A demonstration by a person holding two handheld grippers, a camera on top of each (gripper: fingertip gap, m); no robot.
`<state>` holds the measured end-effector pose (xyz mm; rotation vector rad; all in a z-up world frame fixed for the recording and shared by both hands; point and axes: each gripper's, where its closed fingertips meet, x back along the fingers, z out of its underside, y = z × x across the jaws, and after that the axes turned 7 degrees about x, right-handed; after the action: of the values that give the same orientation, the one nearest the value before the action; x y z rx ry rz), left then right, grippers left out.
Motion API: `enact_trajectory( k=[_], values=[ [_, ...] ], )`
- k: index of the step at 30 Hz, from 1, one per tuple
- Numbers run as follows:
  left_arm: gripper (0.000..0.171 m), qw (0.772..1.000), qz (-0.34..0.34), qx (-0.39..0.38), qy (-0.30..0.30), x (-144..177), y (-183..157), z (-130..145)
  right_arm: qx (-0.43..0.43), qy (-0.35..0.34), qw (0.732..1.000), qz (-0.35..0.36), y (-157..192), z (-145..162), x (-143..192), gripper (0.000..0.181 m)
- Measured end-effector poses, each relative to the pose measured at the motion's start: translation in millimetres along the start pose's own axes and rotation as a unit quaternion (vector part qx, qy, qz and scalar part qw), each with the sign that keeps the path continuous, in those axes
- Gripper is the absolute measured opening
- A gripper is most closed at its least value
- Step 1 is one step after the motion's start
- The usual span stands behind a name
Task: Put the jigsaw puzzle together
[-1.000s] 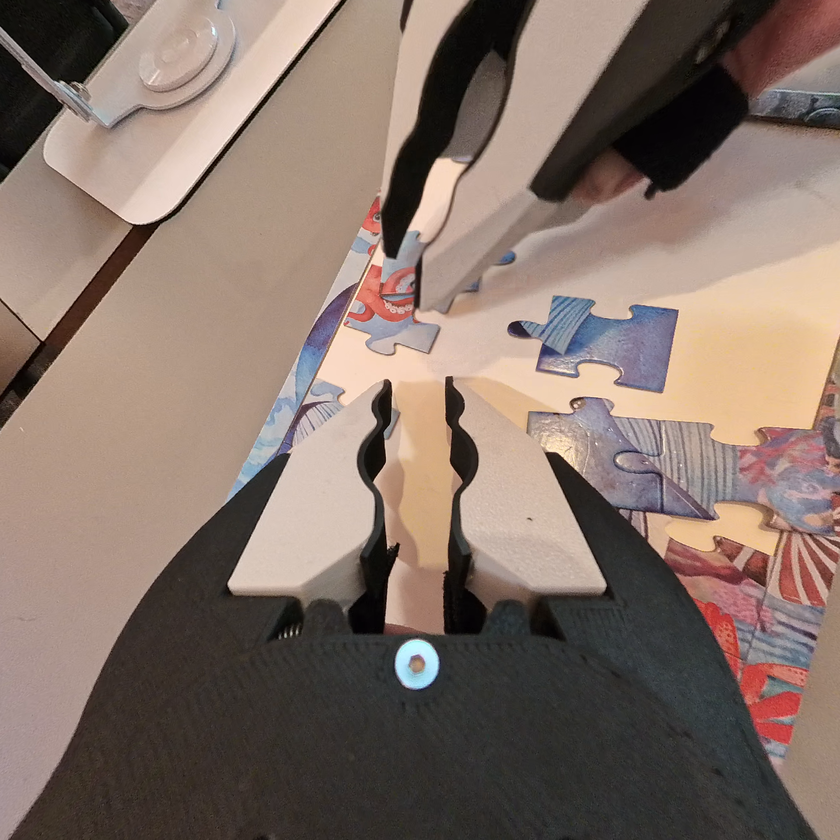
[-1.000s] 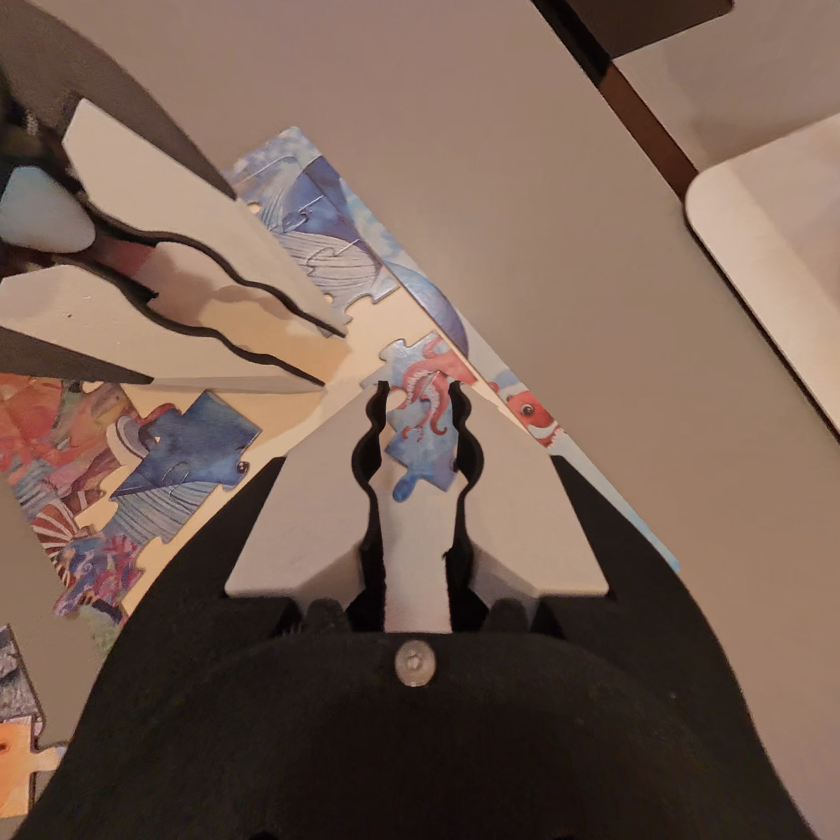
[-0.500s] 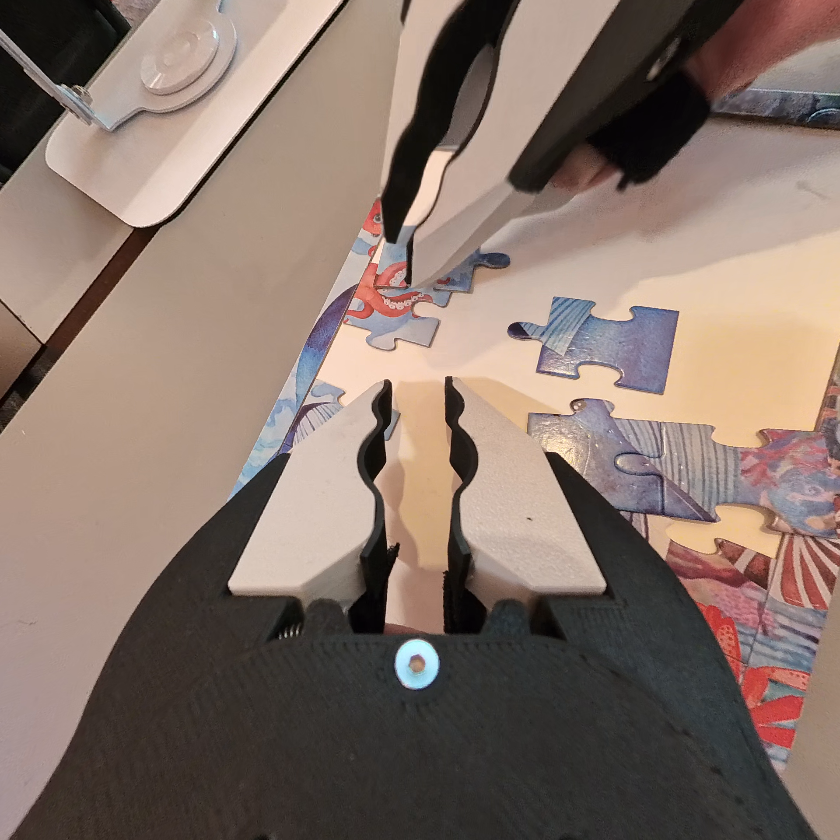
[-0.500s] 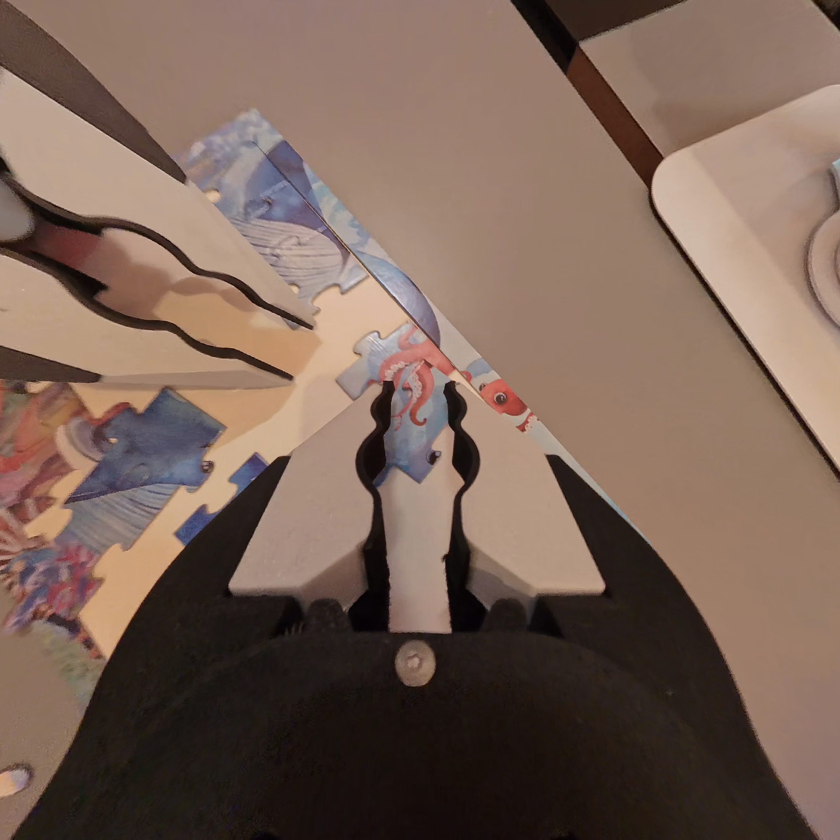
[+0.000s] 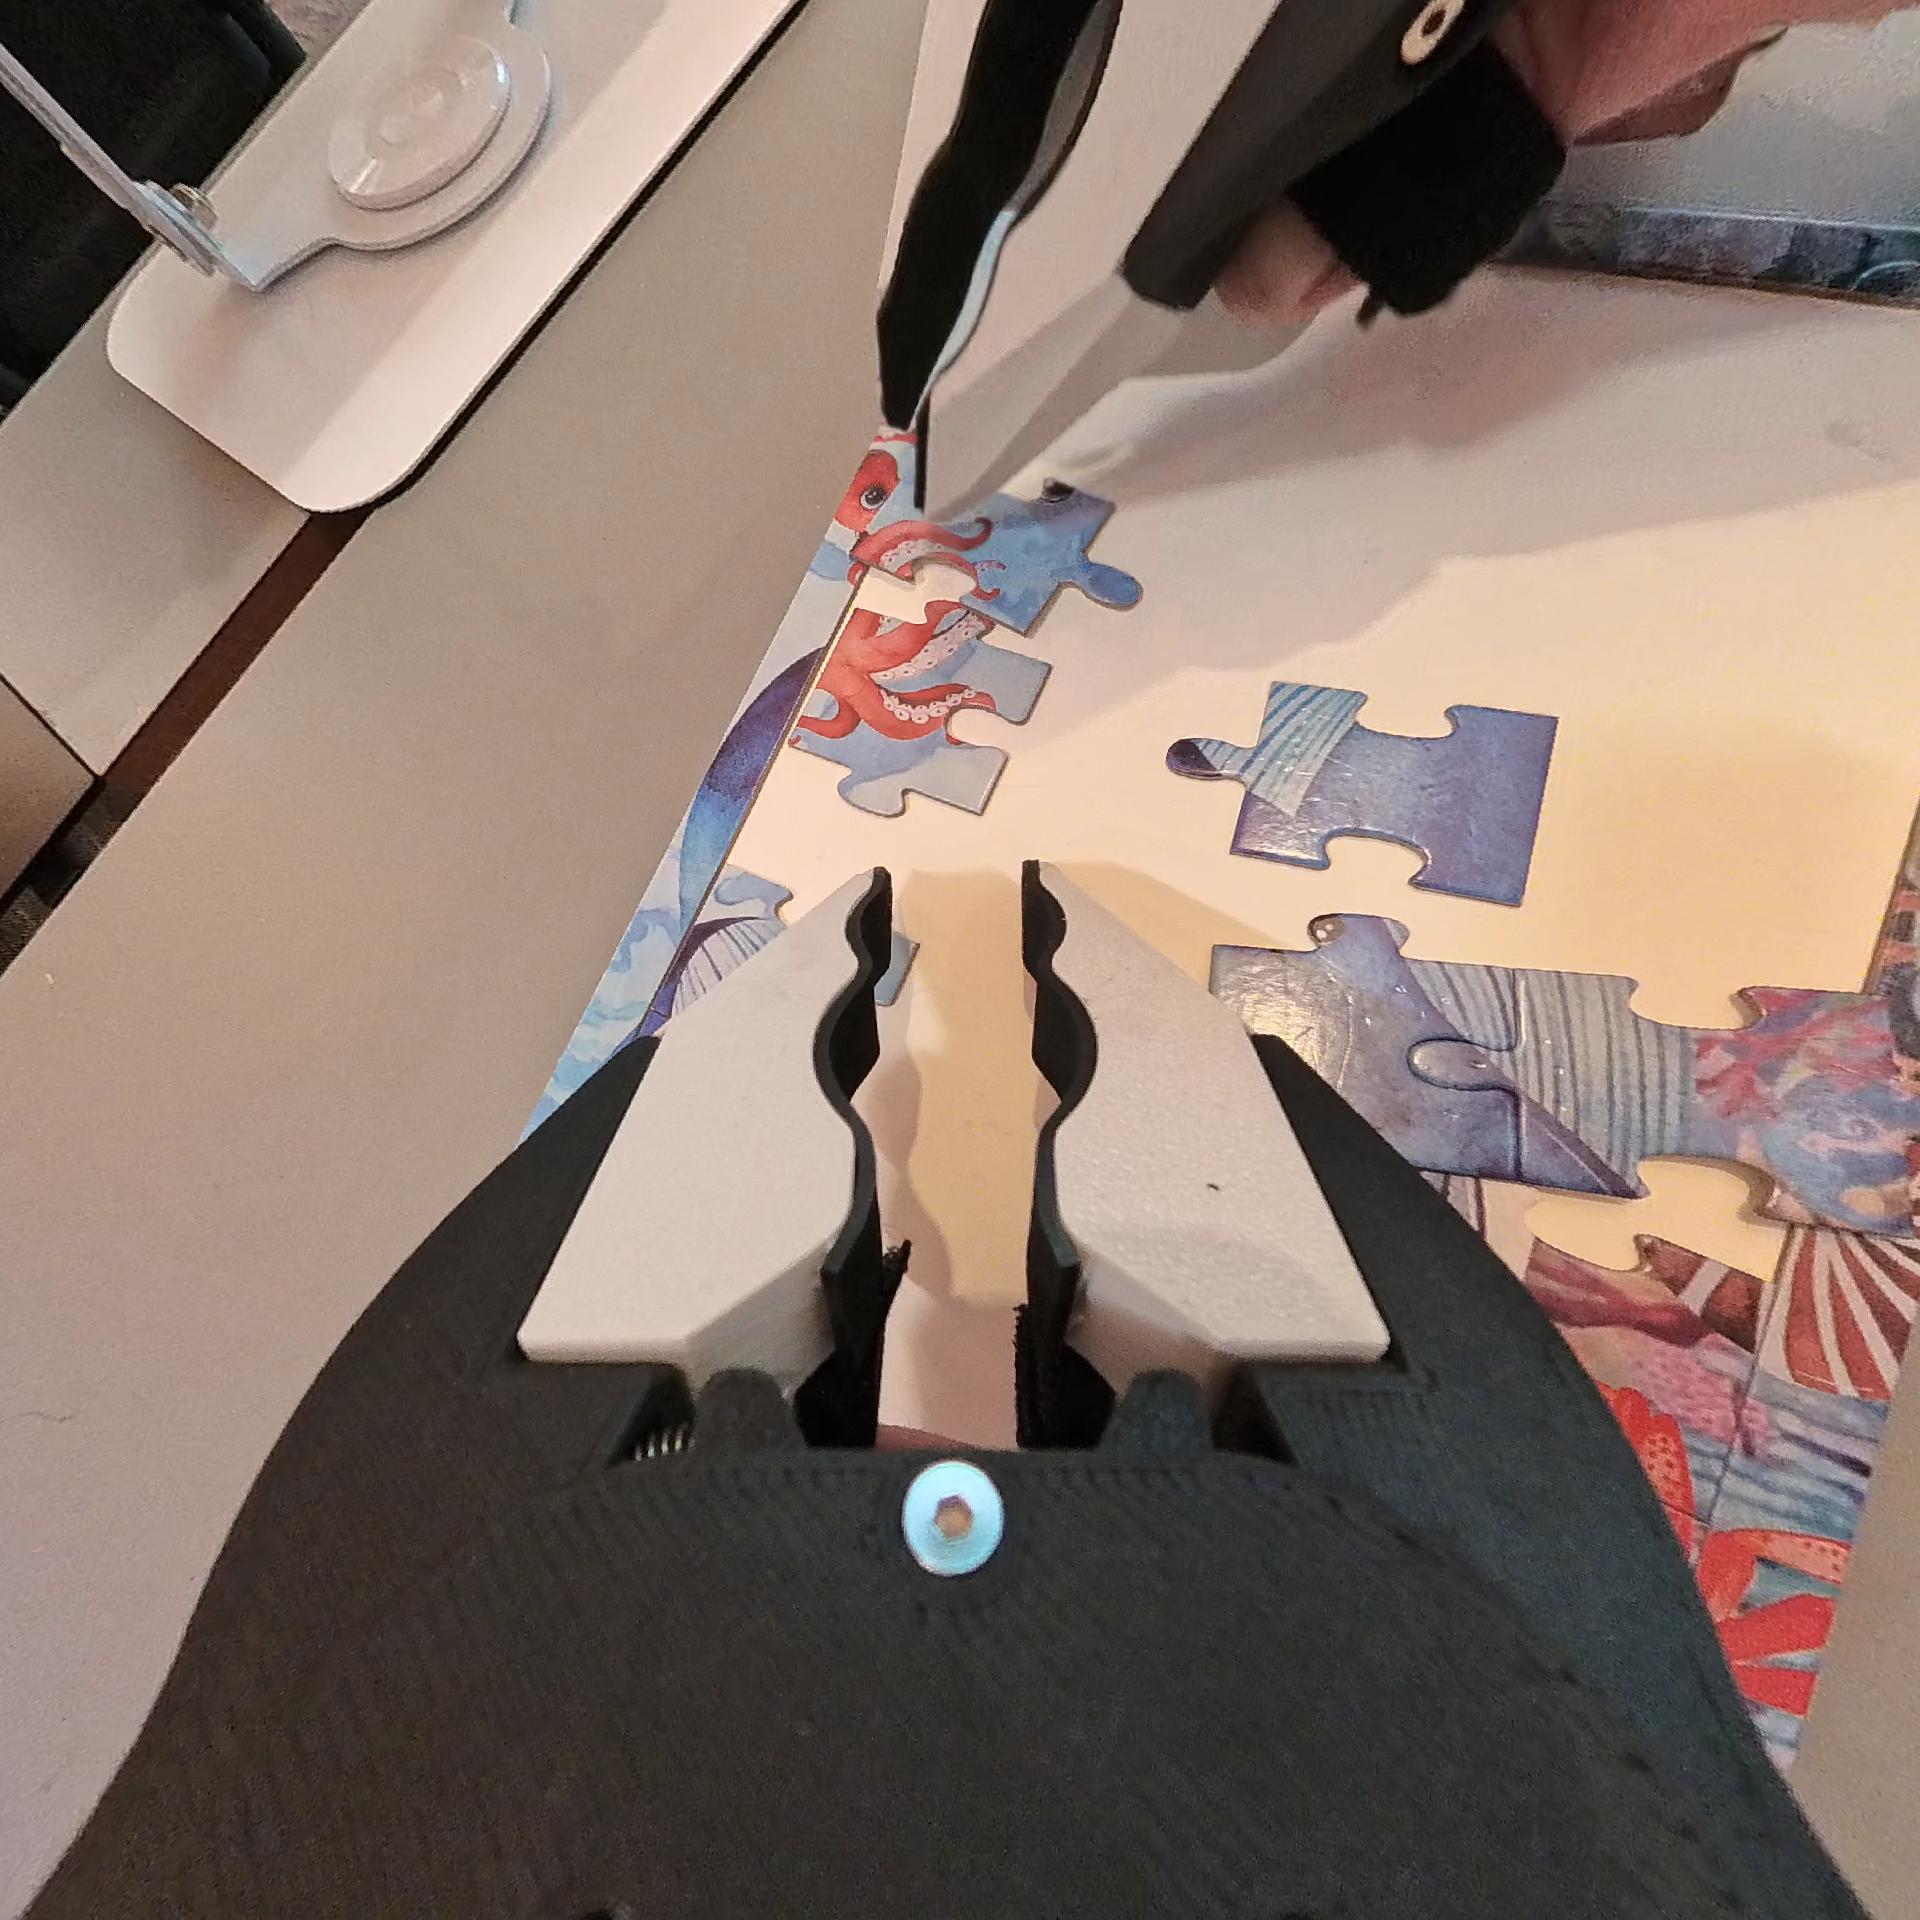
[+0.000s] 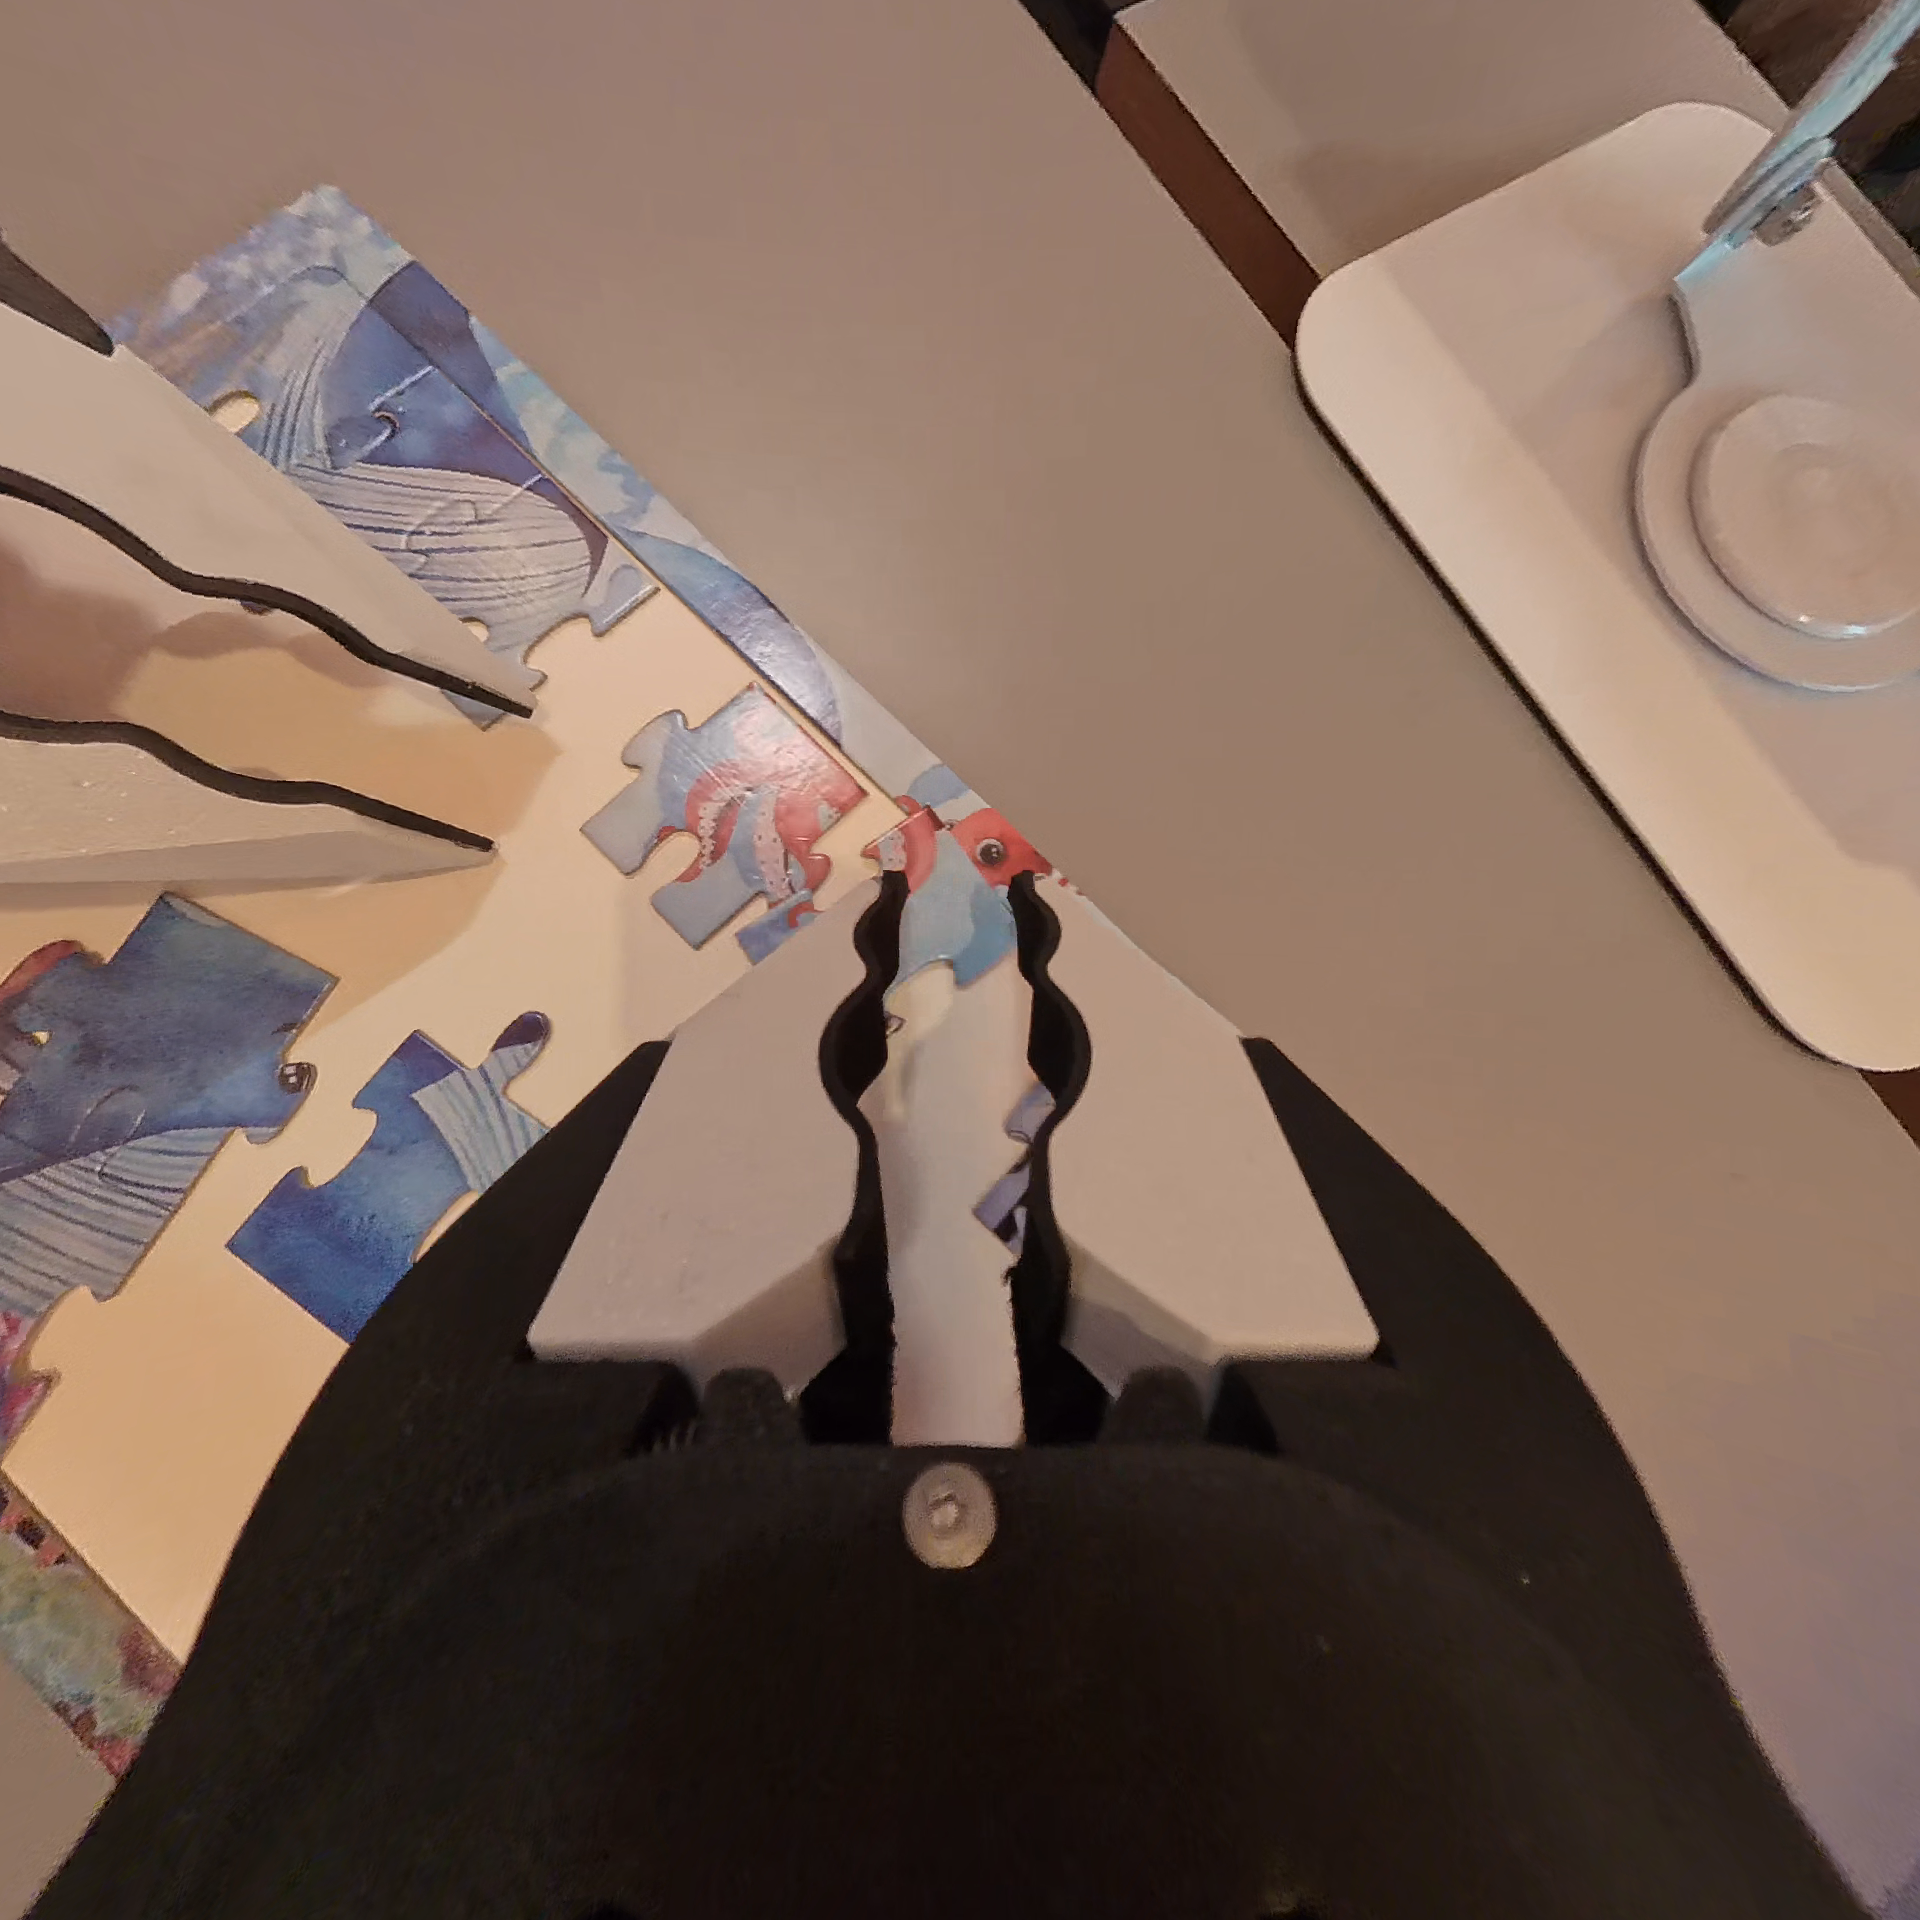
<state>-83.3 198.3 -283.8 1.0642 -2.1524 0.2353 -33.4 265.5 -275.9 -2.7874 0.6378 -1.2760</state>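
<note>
The puzzle board (image 5: 1351, 582) has a cream floor and a printed sea frame. My right gripper (image 6: 951, 883) is slightly open, its tips resting on a light blue octopus piece (image 6: 951, 914) by the frame's edge; it also shows in the left wrist view (image 5: 916, 457), at that piece's corner (image 5: 1008, 561). A second octopus piece (image 5: 914, 717) lies just beside it, a small gap between them. A loose dark blue whale piece (image 5: 1392, 800) lies in the middle. My left gripper (image 5: 956, 883) is open and empty above the bare board.
Joined pieces (image 5: 1558, 1091) fill the board's right side, and joined whale pieces (image 6: 416, 499) sit along the frame. A white stand base (image 5: 343, 260) with a metal arm sits on the grey table (image 5: 364, 935) beyond the board. A person's hand (image 5: 1278, 281) holds the right gripper. About 9 centimetres separates my left fingertips from my right.
My right gripper has slid the light blue octopus piece farther along the frame edge, away from the second octopus piece. My left gripper has not moved.
</note>
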Motion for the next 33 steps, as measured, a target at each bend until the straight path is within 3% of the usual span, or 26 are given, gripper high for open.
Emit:
enact_trajectory(
  k=[6, 12, 17, 22, 24, 29, 33],
  values=[
    [0.023, 1.000, 0.002, 0.006, 0.001, -2.4, 0.2, -1.6, -0.026, -0.013, 0.998, -0.061, 11.7, 2.1, -4.0, 0.013],
    [0.026, 1.000, -0.006, -0.001, 0.012, -5.4, 3.1, -4.9, -0.023, -0.020, 0.998, -0.059, 10.9, -1.2, -1.2, 0.015],
    [0.026, 0.999, -0.017, 0.002, 0.034, -4.4, 14.7, -9.6, -0.019, 0.008, 0.998, -0.058, 1.8, 8.2, 6.0, 0.005],
    [0.006, 0.999, 0.004, 0.001, 0.051, -20.6, 8.0, -13.4, -0.040, 0.017, 0.995, -0.087, 8.0, 15.2, 1.5, 0.001],
    [0.008, 0.999, -0.002, -0.001, 0.050, -22.0, 10.1, -15.0, -0.038, 0.014, 0.996, -0.084, 6.2, 15.7, 1.3, 0.001],
    [0.015, 0.999, -0.008, 0.005, 0.044, -21.0, 13.6, -14.8, -0.026, 0.015, 0.997, -0.075, 7.2, 11.5, 2.7, 0.005],
    [0.015, 0.999, -0.006, 0.003, 0.041, -20.6, 13.0, -14.5, 0.028, -0.031, 0.998, -0.052, 14.0, -14.9, 14.7, 0.002]
  ],
)
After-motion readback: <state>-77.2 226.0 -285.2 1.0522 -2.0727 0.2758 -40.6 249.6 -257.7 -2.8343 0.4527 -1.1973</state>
